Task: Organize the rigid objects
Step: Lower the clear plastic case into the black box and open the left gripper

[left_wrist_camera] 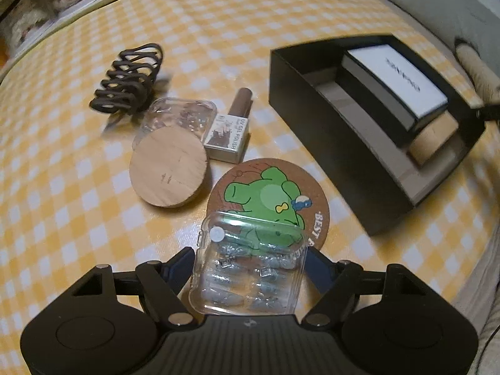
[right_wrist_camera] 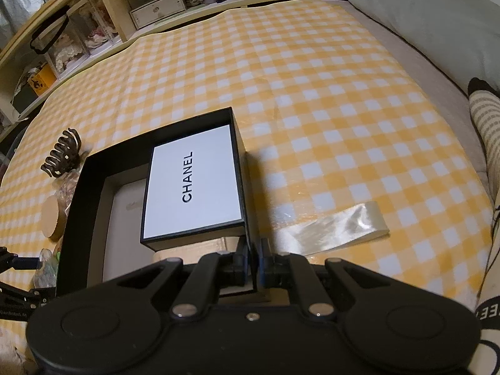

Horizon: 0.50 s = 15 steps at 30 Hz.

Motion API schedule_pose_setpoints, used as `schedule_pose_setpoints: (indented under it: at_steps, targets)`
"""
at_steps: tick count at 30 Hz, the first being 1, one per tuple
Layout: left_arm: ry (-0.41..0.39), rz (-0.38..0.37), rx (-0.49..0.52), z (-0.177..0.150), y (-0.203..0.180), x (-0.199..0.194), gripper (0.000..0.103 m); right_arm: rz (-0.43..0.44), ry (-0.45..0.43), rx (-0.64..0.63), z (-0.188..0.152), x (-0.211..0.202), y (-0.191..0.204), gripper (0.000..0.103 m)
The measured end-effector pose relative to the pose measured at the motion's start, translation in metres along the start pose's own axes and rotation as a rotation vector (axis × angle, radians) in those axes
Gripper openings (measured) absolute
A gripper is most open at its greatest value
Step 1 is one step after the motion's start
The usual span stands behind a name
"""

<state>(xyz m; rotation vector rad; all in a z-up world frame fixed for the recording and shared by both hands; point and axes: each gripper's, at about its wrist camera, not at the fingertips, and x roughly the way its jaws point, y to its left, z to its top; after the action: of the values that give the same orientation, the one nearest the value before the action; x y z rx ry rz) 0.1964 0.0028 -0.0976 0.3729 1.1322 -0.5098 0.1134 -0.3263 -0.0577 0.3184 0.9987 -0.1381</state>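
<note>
Two claws busy: left gripper (left_wrist_camera: 250, 265) pinches clear case (left_wrist_camera: 248, 262), black box (left_wrist_camera: 368, 131) up-right; right gripper (right_wrist_camera: 253, 262) clamps box wall.

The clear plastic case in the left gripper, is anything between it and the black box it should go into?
Nothing visible blocks the way. The clear plastic case sits between the left gripper fingers, over the cartoon coaster. Only bare checked cloth separates it from the black box, whose near half is free.

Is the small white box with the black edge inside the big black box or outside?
Inside. The white box sits within the black box's walls, resting on something beneath it.
</note>
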Motion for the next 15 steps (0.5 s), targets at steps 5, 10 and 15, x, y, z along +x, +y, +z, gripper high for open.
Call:
schedule_pose_setpoints:
  at_steps: [5, 10, 15]
  targets:
    - [-0.099, -0.014, -0.195, 0.006, 0.018, -0.026, 0.076, 0.007, 0.002, -0.006, 0.002, 0.002, 0.002, 0.007]
    - [-0.211, -0.103, -0.42, 0.019, 0.014, -0.05, 0.076, 0.023, 0.007, -0.024, 0.002, 0.004, 0.006, 0.007]
    - [-0.251, -0.176, -0.528, 0.05, -0.009, -0.053, 0.076, 0.032, 0.01, -0.025, 0.003, 0.006, 0.008, 0.007]
